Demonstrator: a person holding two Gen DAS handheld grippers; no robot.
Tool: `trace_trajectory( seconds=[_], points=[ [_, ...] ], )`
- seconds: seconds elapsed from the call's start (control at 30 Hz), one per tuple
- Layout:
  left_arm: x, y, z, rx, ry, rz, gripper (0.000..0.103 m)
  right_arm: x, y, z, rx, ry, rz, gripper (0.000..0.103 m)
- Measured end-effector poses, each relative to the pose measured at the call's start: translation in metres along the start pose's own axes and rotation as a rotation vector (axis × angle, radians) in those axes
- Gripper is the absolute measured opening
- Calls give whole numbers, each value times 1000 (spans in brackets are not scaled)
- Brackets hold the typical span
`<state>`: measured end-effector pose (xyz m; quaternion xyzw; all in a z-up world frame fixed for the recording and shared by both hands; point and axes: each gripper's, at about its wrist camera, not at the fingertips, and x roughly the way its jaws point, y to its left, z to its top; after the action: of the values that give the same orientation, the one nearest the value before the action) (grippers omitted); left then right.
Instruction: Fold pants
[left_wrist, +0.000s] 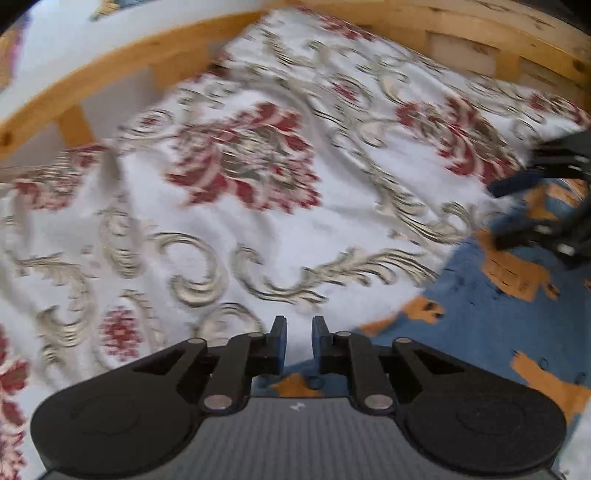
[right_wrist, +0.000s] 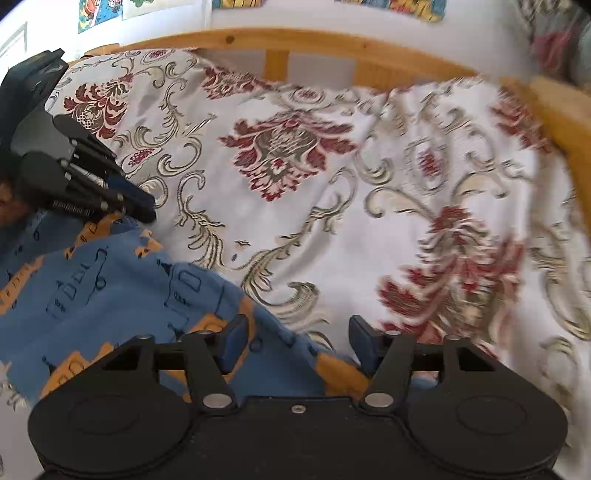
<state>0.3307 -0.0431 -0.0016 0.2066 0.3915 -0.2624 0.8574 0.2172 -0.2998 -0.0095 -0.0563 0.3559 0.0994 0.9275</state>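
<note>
Motion blur smears the bedspread (left_wrist: 258, 221); pants (right_wrist: 110, 288) run under both claws.

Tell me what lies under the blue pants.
The blue pants lie on the white floral bedspread, which shows all around them. Whatever sits directly beneath the fabric is covered, so nothing else can be confirmed there.

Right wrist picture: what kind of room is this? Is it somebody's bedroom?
Probably a bedroom, maybe a child's. A flowered bedspread covers a bed with a wooden bed frame, cartoon posters hang on the wall behind it, and blue pants printed with orange buses lie on the bed.
</note>
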Motion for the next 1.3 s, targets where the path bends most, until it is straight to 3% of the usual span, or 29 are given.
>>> trace_trajectory(
  seconds=[0.07,0.17,0.23,0.3,0.4,0.53,0.57,0.63,0.7,0.77,0.83,0.87,1.0,1.1,1.17,1.23,1.3],
  points=[
    [-10,2,-3,-40,-35,13,16,-18,7,-9,-8,-25,12,63],
    [-38,-4,-15,-61,-105,-36,24,-44,27,-24,-59,-63,91,64],
    [-55,-15,-27,-39,-125,-75,38,-59,47,-36,-123,-64,143,65],
    [-74,-32,-44,-12,-143,-128,70,-69,65,-46,-186,-56,159,67],
    [-95,-61,-69,53,-147,-195,75,-75,82,-59,-227,-39,153,67],
    [-105,-102,-101,174,-127,-159,77,-75,97,-69,-264,-39,116,64],
    [-104,-111,-107,204,-120,-132,76,-75,100,-71,-273,-43,103,63],
    [-99,-124,-115,254,-104,-90,65,-76,103,-76,-269,-53,82,60],
    [-96,-133,-120,281,-100,-77,44,-75,103,-77,-241,-64,82,55],
    [-92,-134,-122,267,-85,-97,34,-74,103,-78,-230,-69,84,46],
    [-91,-134,-122,255,-81,-109,17,-72,106,-80,-241,-67,89,14],
    [-91,-134,-121,249,-77,-105,9,-72,107,-80,-250,-65,89,9],
    [-98,-126,-121,213,-65,-152,4,-83,109,-80,-306,-50,109,3],
    [-98,-121,-128,182,-52,-162,6,-80,111,-87,-348,-10,103,8],
    [-107,-108,-132,91,-50,-166,14,-80,110,-89,-328,-15,115,16],
    [-127,-88,-138,-28,-85,-161,26,-87,109,-84,-276,-31,131,47],
    [-152,-68,-147,-127,-124,-108,43,-95,110,-80,-248,-67,133,53]
  ],
)
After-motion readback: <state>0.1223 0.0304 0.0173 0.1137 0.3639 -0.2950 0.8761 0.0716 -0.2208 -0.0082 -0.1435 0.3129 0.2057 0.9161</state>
